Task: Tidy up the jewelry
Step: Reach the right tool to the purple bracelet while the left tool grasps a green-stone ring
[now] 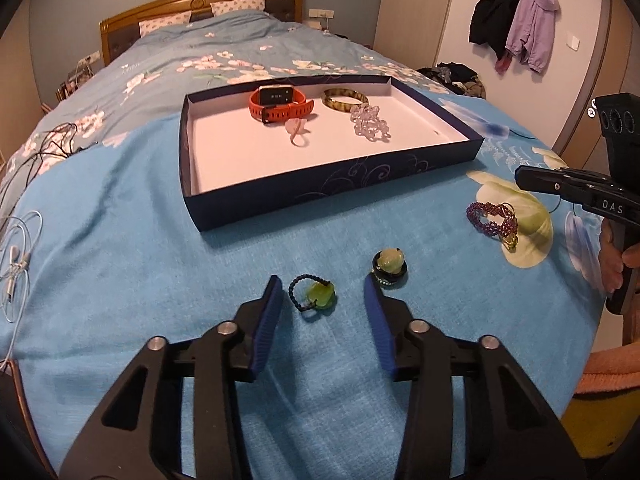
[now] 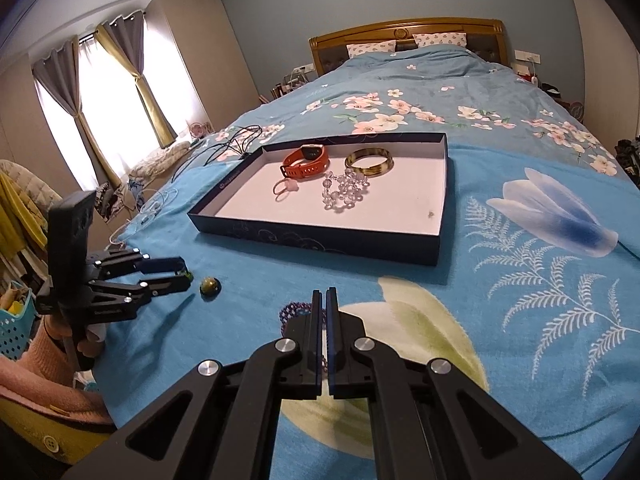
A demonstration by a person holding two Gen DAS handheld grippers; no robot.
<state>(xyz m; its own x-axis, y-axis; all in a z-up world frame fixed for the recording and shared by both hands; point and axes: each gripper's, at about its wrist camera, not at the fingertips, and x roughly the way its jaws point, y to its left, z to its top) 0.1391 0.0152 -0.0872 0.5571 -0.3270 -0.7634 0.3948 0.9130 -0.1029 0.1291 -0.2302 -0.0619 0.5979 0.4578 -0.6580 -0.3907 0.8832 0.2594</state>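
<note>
A dark blue tray (image 1: 320, 196) (image 2: 320, 242) lies on the bed, holding an orange watch (image 1: 280, 106) (image 2: 306, 160), a brown bangle (image 1: 345, 98) (image 2: 369, 162), a clear bead bracelet (image 1: 370, 123) (image 2: 344, 192) and a pink ring (image 1: 298, 132) (image 2: 285, 191). On the cover, a green pendant on a black cord (image 1: 314, 296) sits between the open fingers of my left gripper (image 1: 322, 294) (image 2: 185, 276). A green stone on a black ring (image 1: 390, 266) (image 2: 210, 286) lies beside the right finger. A purple bead bracelet (image 1: 493, 222) (image 2: 294, 312) lies under my shut, empty right gripper (image 2: 325, 294) (image 1: 524, 178).
Blue floral bedspread (image 1: 160, 260) (image 2: 520, 320) covers the bed. White earphone cable (image 1: 18, 256) and black cables (image 1: 52, 144) lie at the left edge. Jackets (image 1: 516, 24) hang on the wall at right. A blue basket (image 2: 14, 328) stands by the bed's left side.
</note>
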